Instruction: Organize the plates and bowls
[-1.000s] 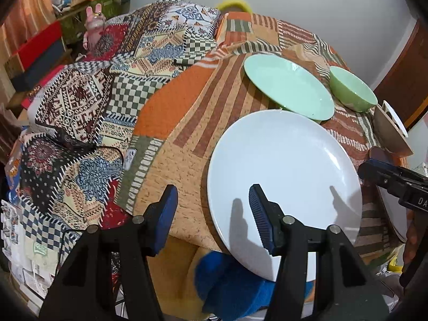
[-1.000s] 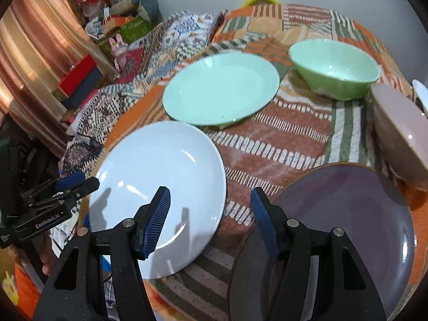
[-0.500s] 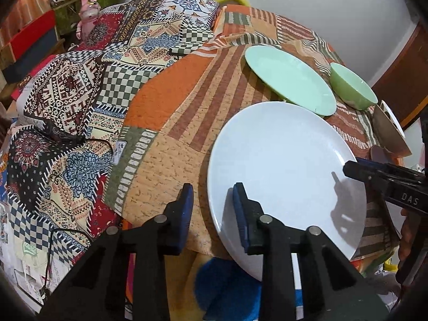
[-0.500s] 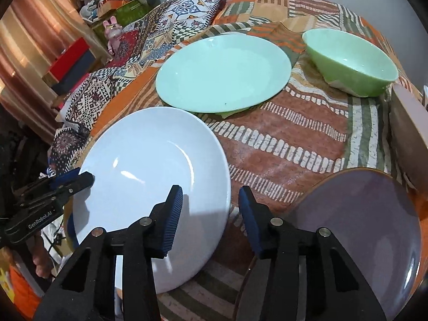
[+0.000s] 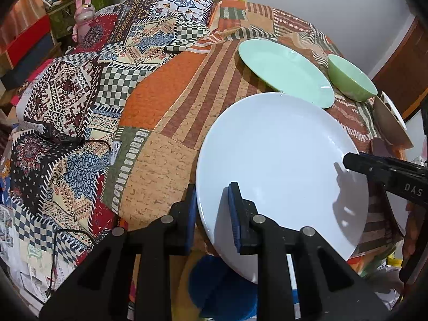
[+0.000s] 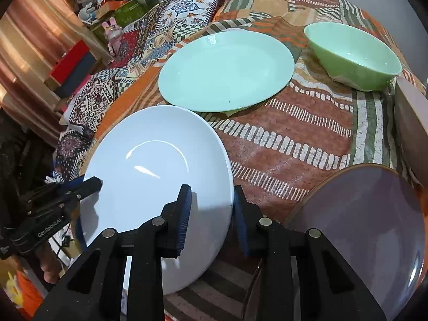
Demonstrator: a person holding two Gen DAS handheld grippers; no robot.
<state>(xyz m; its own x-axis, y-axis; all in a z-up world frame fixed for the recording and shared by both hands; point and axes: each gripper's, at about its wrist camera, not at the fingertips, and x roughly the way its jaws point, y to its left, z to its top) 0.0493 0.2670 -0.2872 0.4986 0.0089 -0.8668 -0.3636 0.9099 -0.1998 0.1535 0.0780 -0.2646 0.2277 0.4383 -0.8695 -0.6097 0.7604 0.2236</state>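
- Table (image 6: 307,139): covered by a patchwork cloth of orange, brown and green stripes; fills the centre and right of both views.
- Quilt (image 5: 80,101): checked and floral patches, left of the table in the left wrist view, upper left in the right wrist view.
- White plate (image 5: 281,165): largest dish, lower centre-right of the left wrist view, lower left of the right wrist view (image 6: 155,187); its near edge overhangs the table edge.
- Grey plate (image 6: 369,227): brown-rimmed, lower right of the right wrist view, apart from the white plate.
- Green plate (image 6: 227,71): upper centre of the right wrist view, just behind the white plate; upper right in the left wrist view (image 5: 286,72).
- Green bowl (image 6: 353,53): upright, upper right, just beside the green plate.
- Pale bowl (image 6: 412,123): right edge of the frame, only partly visible.
- Left gripper (image 5: 211,214): bottom centre of its own view; jaws closing on the white plate's left rim, one pad above it and one below.
- Right gripper (image 6: 211,214): bottom centre of its own view; jaws closing on the white plate's right rim, which lies between the pads.
- Pink rabbit figure (image 5: 84,13): upper left, on clutter beyond the quilt.
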